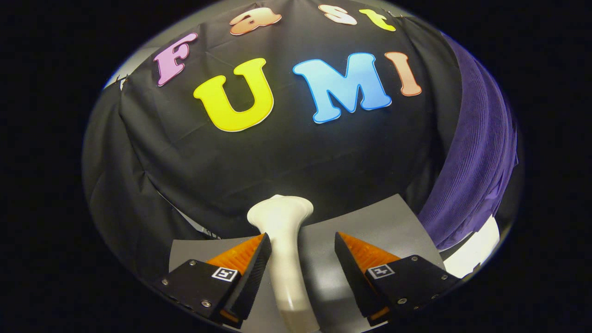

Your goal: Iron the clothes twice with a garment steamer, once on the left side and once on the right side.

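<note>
A white garment steamer (283,240) lies on a grey table (397,222), its long handle running between the two fingers of the claw (300,247) and its flared head pointing away, just beyond the fingertips. The claw is spread open: the left finger sits right against the handle, perhaps touching it, while the right finger stands clearly apart from it with bare table showing in the gap. Nothing is gripped yet. Off to the right, beyond the right finger, a purple ribbed garment (476,152) hangs down in folds past the edge of the table, with a pale rounded shape (476,249) below it that is too cut off to identify. A black cloth wall (277,152) closes the booth behind everything. Judging by this, the step in hand is picking up the steamer, and neither ironing pass has begun. The next move calls for centring the handle between the fingers and closing them firmly on it, since the smooth rounded handle could roll or slip, then lifting and turning the head toward the purple garment.
</note>
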